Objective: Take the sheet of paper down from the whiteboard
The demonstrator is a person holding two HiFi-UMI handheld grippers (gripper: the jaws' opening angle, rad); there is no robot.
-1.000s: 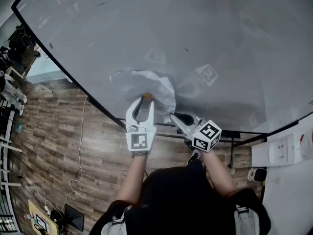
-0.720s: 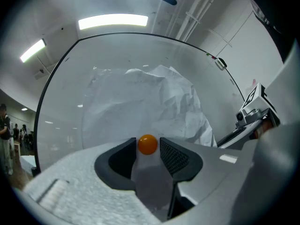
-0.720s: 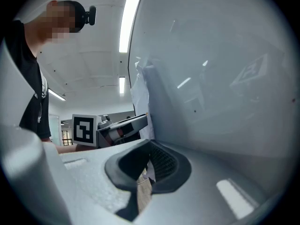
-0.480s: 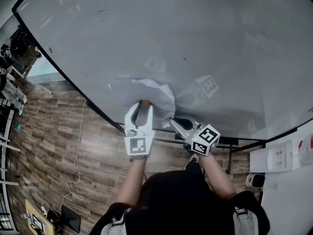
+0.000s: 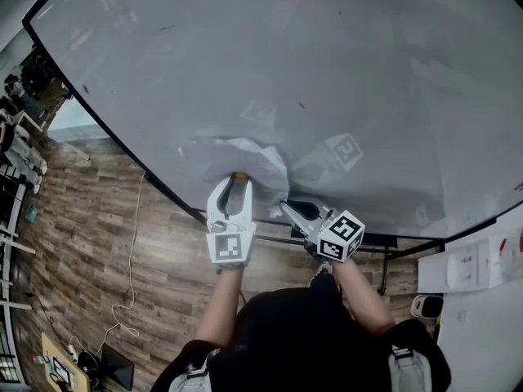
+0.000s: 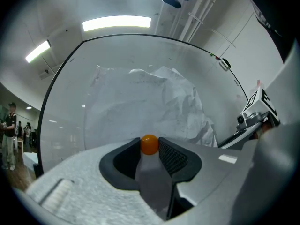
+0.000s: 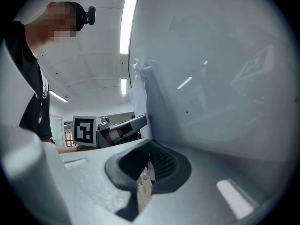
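Left gripper (image 5: 238, 182): held out level at the whiteboard. Its jaws have just been closing, and they stand a little apart with the orange magnet between their tips. The pads look to touch the magnet on both sides.
Right gripper (image 5: 286, 207): at 3 o'clock of the left one, just beside it and angled towards 10 o'clock. Its jaws are together, pinching the lower right edge of the sheet of paper, and a white scrap shows between the pads.
Whiteboard (image 5: 327, 72): fills the head view from 9 o'clock round to 3 o'clock. It is pale grey, with a dark frame and faint reflections of the marker cubes.
Wood floor (image 5: 90, 219): brown planks at 8 o'clock, with a thin white cable lying across them.
Sheet of paper (image 5: 245, 155): white and crumpled, lying against the board at 12 o'clock of the left gripper. Its right side bulges away from the surface.
Orange magnet (image 5: 239, 175): small and round, at the sheet's bottom edge at 6 o'clock.
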